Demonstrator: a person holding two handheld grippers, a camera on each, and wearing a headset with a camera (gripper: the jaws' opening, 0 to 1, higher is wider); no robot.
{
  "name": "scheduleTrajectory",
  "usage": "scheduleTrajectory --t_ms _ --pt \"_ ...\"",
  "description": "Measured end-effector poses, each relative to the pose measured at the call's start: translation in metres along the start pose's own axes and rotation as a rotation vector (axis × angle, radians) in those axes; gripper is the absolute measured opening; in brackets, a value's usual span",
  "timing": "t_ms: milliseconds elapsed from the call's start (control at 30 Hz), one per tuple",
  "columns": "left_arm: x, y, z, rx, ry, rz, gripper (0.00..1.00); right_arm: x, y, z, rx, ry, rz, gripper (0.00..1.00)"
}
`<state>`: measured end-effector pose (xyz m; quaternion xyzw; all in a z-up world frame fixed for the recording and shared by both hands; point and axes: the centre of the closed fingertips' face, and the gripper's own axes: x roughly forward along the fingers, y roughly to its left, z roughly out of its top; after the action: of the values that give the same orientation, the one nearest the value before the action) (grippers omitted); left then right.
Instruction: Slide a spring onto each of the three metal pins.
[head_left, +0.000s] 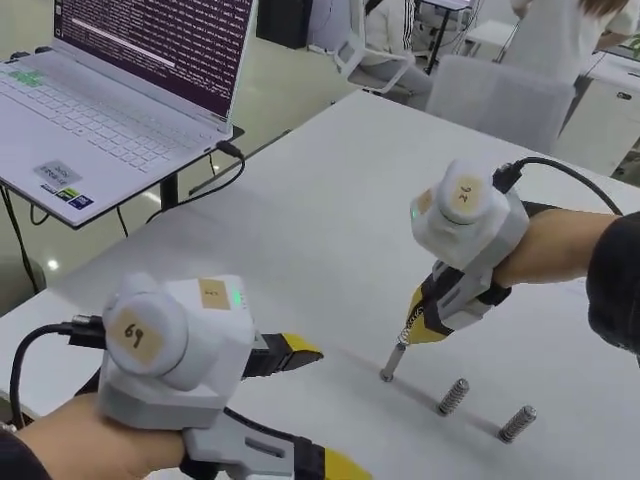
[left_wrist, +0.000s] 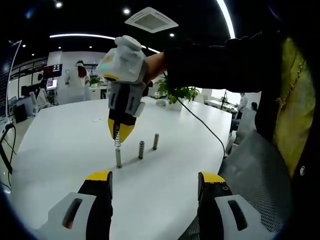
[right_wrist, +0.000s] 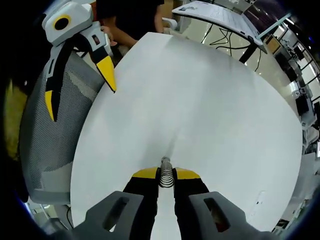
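White counter (head_left: 330, 200), office behind. Right gripper (right_wrist: 166, 174) is pinched narrow on a spring (left_wrist: 117, 136), whose lower end sits just at the tip of the bare pin (head_left: 392, 362). Risk: held aslant, the coil could snag on the pin top, buckle, or spring out of the jaws and roll; a sideways slip could knock the two sprung pins (head_left: 452, 397) near it. Left gripper (left_wrist: 156, 176) is wide and empty, well apart.

— How is the light?
— Bright and even. Ceiling strips (left_wrist: 227, 20) and small spots shine overhead in the left gripper view. The white table (head_left: 330, 230) gives the light back softly, without harsh glare.
— Shadows?
— Thin, pale ones on the table. A dark sleeve (left_wrist: 215, 55) is underexposed.
— Sharpness?
— The head view is slightly soft. The spring (right_wrist: 166, 176) close to the lens is crisp. Both gripper views bend strongly toward their edges.
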<state>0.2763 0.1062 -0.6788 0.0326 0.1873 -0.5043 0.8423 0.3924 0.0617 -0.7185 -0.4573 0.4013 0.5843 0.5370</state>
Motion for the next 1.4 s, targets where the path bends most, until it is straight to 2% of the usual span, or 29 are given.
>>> scheduleTrajectory --t_ms 633,1133,1400 --pt "0.001 -0.001 0.001 -0.001 -0.004 0.000 0.65 0.011 0.001 -0.004 0.004 0.008 0.025 0.08" --pt "0.002 -0.001 0.001 -0.006 -0.006 -0.003 0.64 0.009 0.000 -0.004 -0.001 0.018 0.026 0.08" --pt "0.001 -0.001 0.001 -0.007 -0.009 -0.001 0.64 0.014 0.001 -0.006 -0.006 0.032 0.030 0.08"
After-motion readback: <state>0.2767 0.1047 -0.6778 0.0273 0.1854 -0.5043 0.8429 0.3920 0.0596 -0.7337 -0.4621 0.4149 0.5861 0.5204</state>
